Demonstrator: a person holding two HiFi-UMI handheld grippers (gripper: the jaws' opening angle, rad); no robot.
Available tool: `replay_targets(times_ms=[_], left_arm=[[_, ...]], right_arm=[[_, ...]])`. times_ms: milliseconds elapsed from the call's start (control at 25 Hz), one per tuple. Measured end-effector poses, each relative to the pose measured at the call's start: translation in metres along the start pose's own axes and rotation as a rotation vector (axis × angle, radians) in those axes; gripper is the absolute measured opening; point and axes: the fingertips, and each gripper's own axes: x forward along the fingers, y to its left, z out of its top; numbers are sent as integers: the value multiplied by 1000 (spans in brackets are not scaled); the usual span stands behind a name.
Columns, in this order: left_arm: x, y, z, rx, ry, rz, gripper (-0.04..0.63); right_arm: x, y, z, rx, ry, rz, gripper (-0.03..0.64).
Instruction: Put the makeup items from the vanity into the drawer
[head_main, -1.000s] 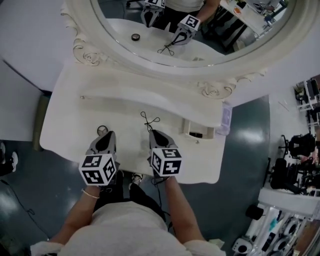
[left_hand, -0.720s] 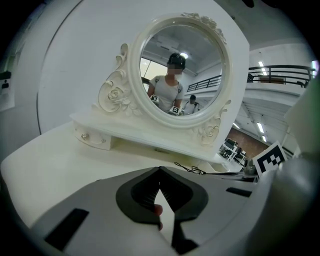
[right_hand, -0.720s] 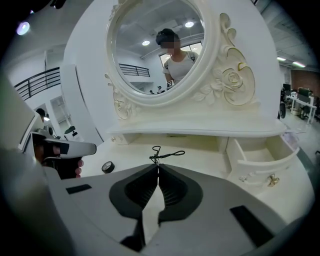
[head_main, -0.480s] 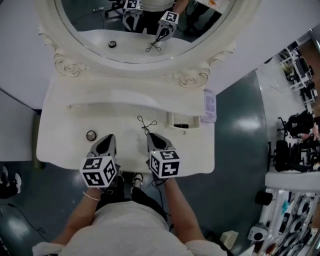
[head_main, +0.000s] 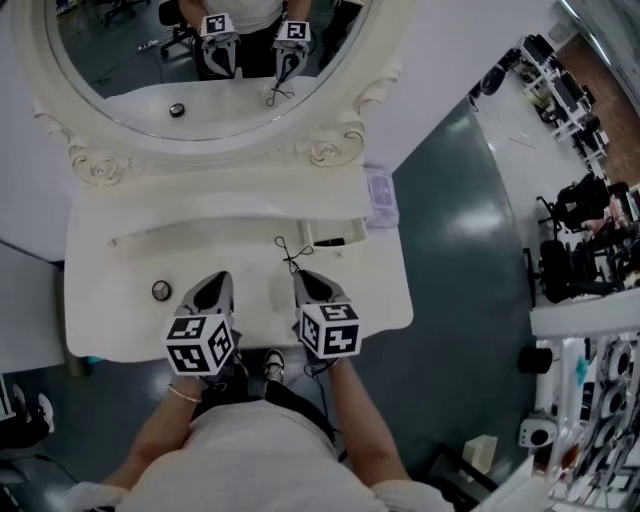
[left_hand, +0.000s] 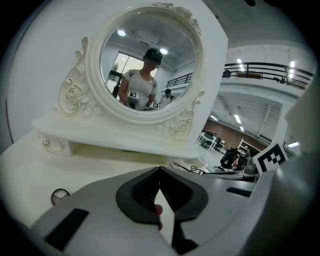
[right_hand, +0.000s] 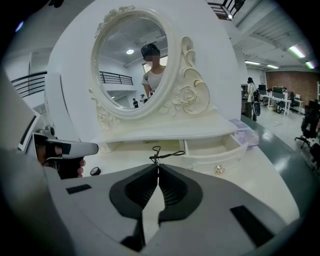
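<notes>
My right gripper (head_main: 297, 272) is shut on a black eyelash curler (head_main: 290, 250), which sticks out past its tips over the white vanity top (head_main: 110, 320). In the right gripper view the eyelash curler (right_hand: 159, 154) hangs just left of the open drawer (right_hand: 215, 149). In the head view that drawer (head_main: 335, 236) lies ahead and right of the curler. My left gripper (head_main: 222, 276) is beside it, jaws together with nothing in them (left_hand: 160, 169). A small round compact (head_main: 161, 290) lies on the top left of the left gripper, also seen in its own view (left_hand: 60, 196).
An oval mirror in a carved white frame (head_main: 325, 152) stands at the back over a raised shelf (head_main: 200, 215). A pale purple box (head_main: 381, 196) sits at the shelf's right end. The vanity's right edge drops to grey floor (head_main: 470, 250); office furniture stands far right.
Both grippers have moved right along the vanity, with the curler still in the right one. The compact now lies left of the left gripper; the drawer is nearer the right one.
</notes>
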Motion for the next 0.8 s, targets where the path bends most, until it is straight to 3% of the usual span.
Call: replay_targets(times_ms=[800], left_arm=[[42,-51,4,89,79,-206,3]], right_arm=[[-40,-43,-1,103,-47,-178,23]])
